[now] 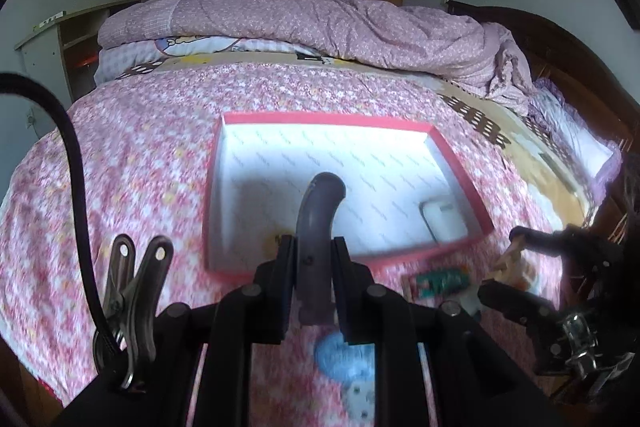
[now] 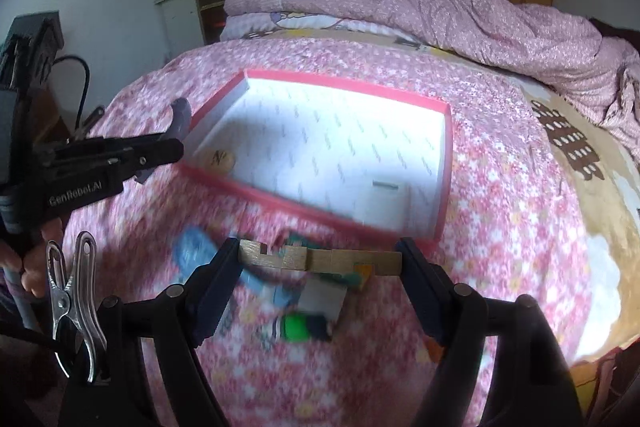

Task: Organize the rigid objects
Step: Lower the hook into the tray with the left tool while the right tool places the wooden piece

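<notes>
My left gripper (image 1: pixel 313 251) is shut on a grey curved pipe elbow (image 1: pixel 318 215), held above the near edge of a red-rimmed white box (image 1: pixel 328 119) on the bed. The box holds a white block (image 1: pixel 440 219) and a small round wooden piece (image 2: pixel 218 159). My right gripper (image 2: pixel 320 259) is shut on a notched wooden puzzle piece (image 2: pixel 320 258), held just in front of the box (image 2: pixel 344 87). The left gripper with the elbow also shows in the right wrist view (image 2: pixel 160 151).
Loose items lie on the pink floral bedspread below the grippers: a blue piece (image 2: pixel 192 251), a green item (image 2: pixel 298 327), a grey-white block (image 2: pixel 322 301). A folded quilt (image 1: pixel 320 19) lies behind the box. A shelf (image 1: pixel 60 43) stands left.
</notes>
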{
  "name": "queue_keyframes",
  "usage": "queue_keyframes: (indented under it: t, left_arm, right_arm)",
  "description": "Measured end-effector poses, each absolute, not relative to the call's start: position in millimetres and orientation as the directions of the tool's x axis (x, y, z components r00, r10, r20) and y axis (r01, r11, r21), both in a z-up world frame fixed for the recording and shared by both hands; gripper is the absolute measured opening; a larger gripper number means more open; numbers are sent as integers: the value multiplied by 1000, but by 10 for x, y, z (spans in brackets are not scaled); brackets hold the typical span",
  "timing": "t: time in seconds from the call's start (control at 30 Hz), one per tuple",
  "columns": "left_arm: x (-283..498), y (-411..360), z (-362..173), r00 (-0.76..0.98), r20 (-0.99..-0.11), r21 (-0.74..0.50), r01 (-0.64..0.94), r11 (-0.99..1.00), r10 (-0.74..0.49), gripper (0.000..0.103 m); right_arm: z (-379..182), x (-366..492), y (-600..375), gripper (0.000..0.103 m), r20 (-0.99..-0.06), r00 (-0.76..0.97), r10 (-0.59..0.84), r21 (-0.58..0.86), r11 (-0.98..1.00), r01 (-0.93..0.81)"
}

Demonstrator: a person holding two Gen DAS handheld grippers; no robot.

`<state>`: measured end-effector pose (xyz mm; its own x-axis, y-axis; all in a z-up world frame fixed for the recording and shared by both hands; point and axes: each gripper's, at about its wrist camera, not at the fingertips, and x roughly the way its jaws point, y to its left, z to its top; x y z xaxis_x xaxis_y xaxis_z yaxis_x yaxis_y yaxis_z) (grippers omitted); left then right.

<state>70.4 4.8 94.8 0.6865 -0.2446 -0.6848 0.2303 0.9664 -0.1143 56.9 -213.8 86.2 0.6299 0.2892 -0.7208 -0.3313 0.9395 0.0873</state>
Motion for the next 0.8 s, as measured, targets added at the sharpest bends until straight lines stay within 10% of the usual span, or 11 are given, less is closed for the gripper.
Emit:
queue_keyframes:
  t: [0.8]
  left_arm:
    - [1564,-41,599,626,-753,-114,180,977,-203,18]
  right_arm:
    - [702,1771,-2253,79,-778,576,252,165,966,-200]
